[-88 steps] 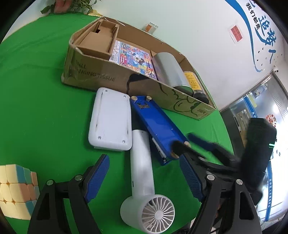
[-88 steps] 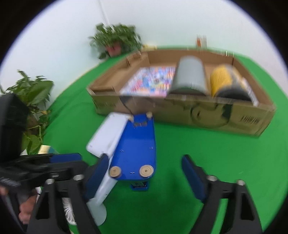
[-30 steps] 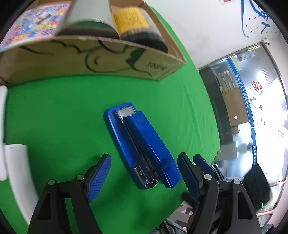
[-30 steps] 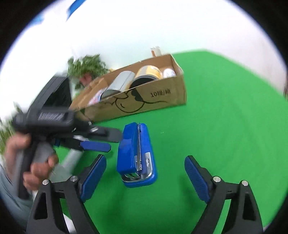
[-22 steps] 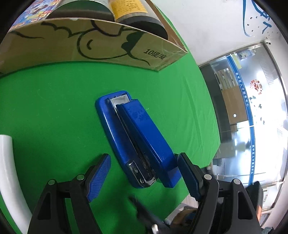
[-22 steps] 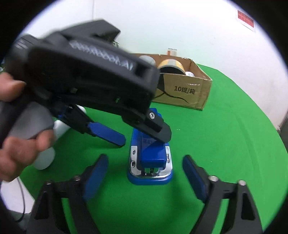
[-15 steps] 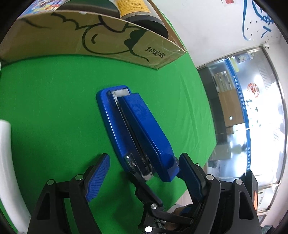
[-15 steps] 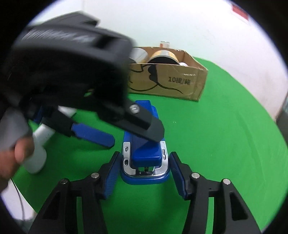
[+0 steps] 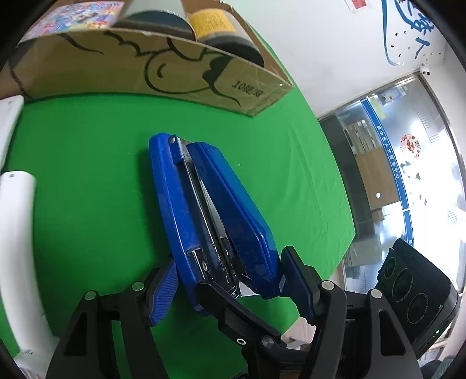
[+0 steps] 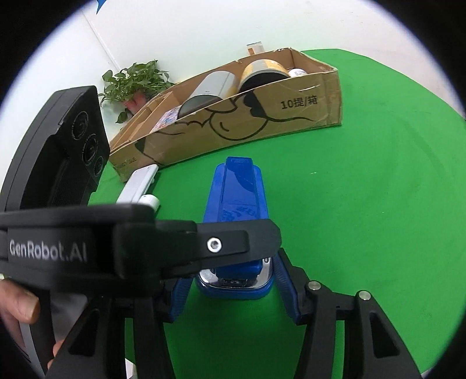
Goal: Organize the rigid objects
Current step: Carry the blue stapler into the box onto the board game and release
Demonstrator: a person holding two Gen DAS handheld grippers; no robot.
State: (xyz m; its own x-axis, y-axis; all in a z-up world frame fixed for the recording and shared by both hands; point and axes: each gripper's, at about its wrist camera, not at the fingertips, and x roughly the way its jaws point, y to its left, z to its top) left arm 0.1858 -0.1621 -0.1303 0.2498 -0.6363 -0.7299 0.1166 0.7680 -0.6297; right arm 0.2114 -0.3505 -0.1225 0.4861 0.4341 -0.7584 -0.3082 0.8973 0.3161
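Note:
A blue stapler (image 9: 209,210) lies on the green cloth, its metal mouth end toward both cameras; it also shows in the right wrist view (image 10: 237,210). My left gripper (image 9: 230,287) is shut on the stapler's near end, pads on its top and base. My right gripper (image 10: 233,287) is shut on the same end, pads on its two sides. The left gripper's finger crosses in front of the right camera. The cardboard box (image 10: 262,116) stands behind the stapler and holds a grey can (image 10: 209,87), a yellow can (image 10: 262,73) and a colourful book (image 9: 78,11).
A white fan handle (image 9: 17,233) and a white flat device (image 10: 139,182) lie left of the stapler. The box wall (image 9: 145,73) is close behind. The table edge runs at the right. A potted plant (image 10: 134,78) stands behind the box.
Both grippers have closed in on the stapler's near end and gripped it. The right gripper's jaws went from wide open to shut on its sides; the left gripper's jaws narrowed onto it.

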